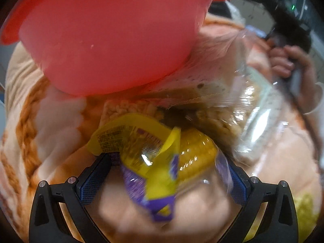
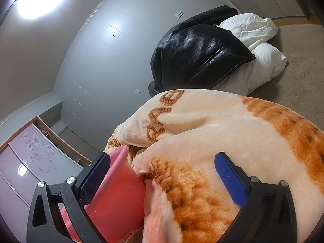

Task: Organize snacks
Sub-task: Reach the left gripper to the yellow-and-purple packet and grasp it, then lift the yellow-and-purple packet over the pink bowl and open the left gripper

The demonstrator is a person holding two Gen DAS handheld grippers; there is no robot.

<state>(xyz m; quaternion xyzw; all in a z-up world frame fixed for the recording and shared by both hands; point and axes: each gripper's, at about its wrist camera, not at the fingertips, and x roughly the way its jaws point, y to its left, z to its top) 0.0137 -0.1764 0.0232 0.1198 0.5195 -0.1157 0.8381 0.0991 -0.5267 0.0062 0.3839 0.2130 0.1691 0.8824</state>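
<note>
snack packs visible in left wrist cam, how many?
2. A yellow-purple corn pack between the left gripper fingers, and a clear cracker bag beyond it beside the red bowl. More may be hidden.

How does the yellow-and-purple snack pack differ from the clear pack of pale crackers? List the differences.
The yellow-and-purple snack pack has opaque printed colours; the clear cracker pack shows its pale contents. The yellow-and-purple pack lies between the left gripper fingers; the cracker pack lies beyond it, partly under the red bowl. Both are crinkly plastic packs over the blanket.

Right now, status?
Left gripper open around yellow-purple snack packet. Right gripper open, beside pink bowl. Clear snack bags crowd behind.
</note>
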